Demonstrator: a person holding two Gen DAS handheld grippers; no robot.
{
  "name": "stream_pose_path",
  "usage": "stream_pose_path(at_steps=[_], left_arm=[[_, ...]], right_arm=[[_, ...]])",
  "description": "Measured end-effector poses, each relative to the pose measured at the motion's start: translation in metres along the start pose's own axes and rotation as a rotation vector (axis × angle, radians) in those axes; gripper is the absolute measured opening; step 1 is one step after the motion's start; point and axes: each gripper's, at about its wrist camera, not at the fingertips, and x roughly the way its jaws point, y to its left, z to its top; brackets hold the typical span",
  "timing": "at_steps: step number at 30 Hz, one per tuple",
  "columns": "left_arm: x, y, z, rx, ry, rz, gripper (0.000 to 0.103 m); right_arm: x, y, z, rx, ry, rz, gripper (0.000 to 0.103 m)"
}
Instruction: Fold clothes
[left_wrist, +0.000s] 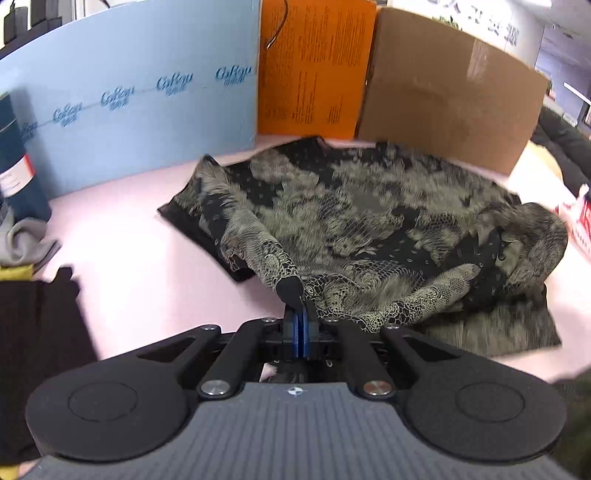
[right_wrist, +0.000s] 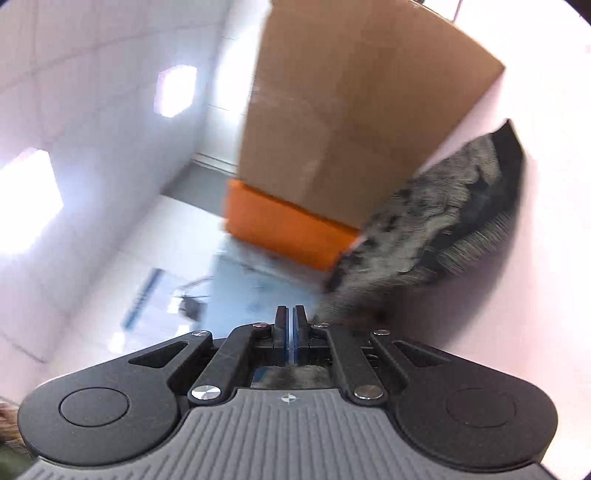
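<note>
A: Where did we have the patterned blouse (left_wrist: 362, 221)?

B: We saw it spread over the pink table (left_wrist: 122, 251), its black and olive lace print reaching toward the far edge, where it lay just in front of the blue foam board (left_wrist: 129, 103), the orange board (left_wrist: 314, 66) and the cardboard box (left_wrist: 447, 99). 1 sleeve ran from the left shoulder down toward us.

A: And our left gripper (left_wrist: 300, 310)?

B: We had it clenched on that sleeve's black cuff (left_wrist: 290, 286), the 2 blue pads pressed together with the cloth pinched between them. The sleeve sloped up off the body of the blouse to the pads.

A: What of our right gripper (right_wrist: 290, 325)?

B: In the right wrist view we found its fingers pressed together, tilted hard so the ceiling filled the left side. Dark cloth showed just behind the pads, inside the frame, and the blurred blouse (right_wrist: 424, 229) ran off to the right of the fingers, but we could not tell whether the pads actually held it.

A: Anything else on the table?

B: At the left edge we noted a dark blue cylinder (left_wrist: 14, 158), a grey cloth (left_wrist: 26, 240) and a black garment (left_wrist: 40, 325) near us.
</note>
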Motion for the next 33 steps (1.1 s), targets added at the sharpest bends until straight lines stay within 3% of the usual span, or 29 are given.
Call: stream_pose_path(at_steps=[4,6,7,8,9,11,13,14,15,17,20,21,22,23,24,25,28,33], left_arm=[[-0.013,0.006,-0.015,0.024,0.042,0.017,0.004],[-0.015,0.012,-0.021,0.036,0.066,0.053,0.007],[-0.015,0.016,-0.022,0.035,0.072,0.081,0.011],[-0.015,0.022,-0.022,0.031,0.076,0.113,0.017],[-0.017,0.026,-0.021,0.021,0.066,0.138,0.02],[-0.023,0.031,-0.015,0.014,0.025,0.168,0.023],[-0.027,0.023,-0.007,0.068,-0.033,0.16,0.046],[-0.024,0.014,-0.004,0.117,-0.06,0.151,0.073],[-0.022,0.004,-0.001,0.167,-0.087,0.142,0.088],[-0.011,-0.018,0.001,0.286,-0.103,0.105,0.087],[0.025,-0.048,-0.003,0.437,-0.041,0.058,0.087],[0.037,-0.057,-0.006,0.482,-0.018,0.062,0.078],[0.048,-0.065,-0.009,0.518,-0.001,0.068,0.064],[0.057,-0.072,-0.012,0.549,0.012,0.074,0.029],[0.064,-0.076,-0.012,0.557,0.032,0.08,0.002],[0.067,-0.078,-0.013,0.541,0.044,0.068,0.001],[0.06,-0.073,-0.012,0.498,0.038,-0.005,0.001],[0.046,-0.07,-0.018,0.506,0.043,-0.035,0.001]], right_arm=[[-0.018,-0.004,-0.018,0.065,-0.032,0.123,0.005],[-0.018,-0.004,-0.025,0.041,-0.005,0.031,0.019],[-0.016,-0.001,-0.03,0.006,0.023,-0.053,0.056],[-0.012,0.002,-0.035,-0.041,0.047,-0.135,0.088],[-0.005,0.004,-0.041,-0.086,0.073,-0.195,0.091],[0.011,0.005,-0.055,-0.168,0.129,-0.295,0.091],[0.034,0.003,-0.067,-0.252,0.192,-0.39,0.091],[0.046,0.001,-0.072,-0.295,0.225,-0.437,0.091],[0.054,-0.003,-0.074,-0.337,0.257,-0.483,0.091],[0.061,-0.013,-0.074,-0.425,0.298,-0.556,0.091],[0.076,-0.024,-0.076,-0.571,0.268,-0.564,0.091],[0.078,-0.029,-0.076,-0.594,0.246,-0.549,0.089],[0.082,-0.034,-0.075,-0.579,0.217,-0.544,0.076],[0.085,-0.039,-0.074,-0.553,0.184,-0.543,0.042],[0.085,-0.046,-0.068,-0.469,0.16,-0.533,0.024],[0.082,-0.056,-0.062,-0.335,0.135,-0.501,0.006],[0.059,-0.07,-0.06,-0.068,-0.001,-0.329,0.006],[0.018,-0.063,-0.063,0.09,-0.105,-0.084,0.006]])
